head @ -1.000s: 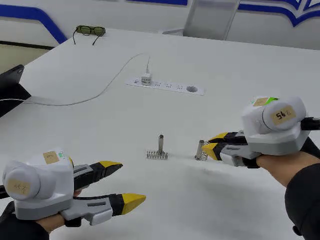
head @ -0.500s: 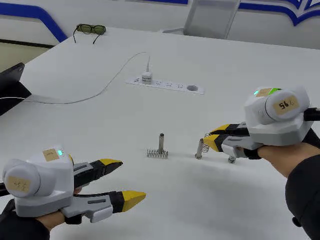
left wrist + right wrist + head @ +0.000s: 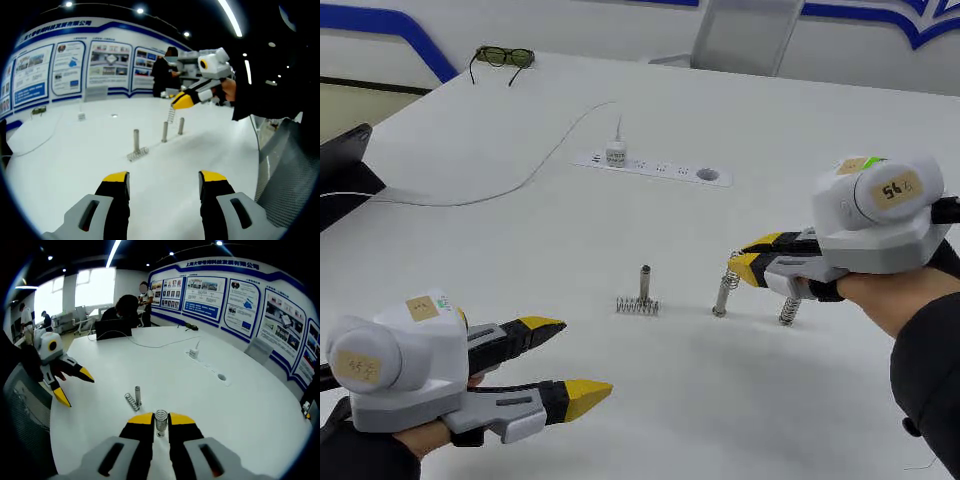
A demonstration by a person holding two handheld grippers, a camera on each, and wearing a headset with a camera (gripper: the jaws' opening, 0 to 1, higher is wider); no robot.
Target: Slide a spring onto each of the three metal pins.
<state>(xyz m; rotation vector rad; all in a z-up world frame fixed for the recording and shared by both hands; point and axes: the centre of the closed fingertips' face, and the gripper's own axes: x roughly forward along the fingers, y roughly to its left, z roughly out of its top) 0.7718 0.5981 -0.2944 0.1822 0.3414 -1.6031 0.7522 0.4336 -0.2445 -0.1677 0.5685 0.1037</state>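
Three short metal pins stand on the white table [image 3: 520, 250]: a left pin [image 3: 644, 283], a middle pin [image 3: 722, 297] and a right pin [image 3: 787, 310] that looks ringed with coils. One spring [image 3: 637, 306] lies flat at the foot of the left pin. My right gripper [image 3: 744, 264] is shut on a second spring [image 3: 731, 275], which hangs tilted just above the middle pin; the right gripper view shows that spring [image 3: 160, 422] pinched between the jaws. The left gripper [image 3: 566, 357] hovers open near the table's front left, well away from the pins [image 3: 135, 140].
A white power strip [image 3: 650, 170] with a plug and cable lies behind the pins. Dark glasses [image 3: 502, 58] rest at the far left, and a chair [image 3: 740, 35] stands beyond the table. A dark object [image 3: 340, 170] juts in at the left edge.
My right gripper has risen from the table with the spring, from beside the middle pin to above it, uncovering the right pin. The left gripper has stayed put.
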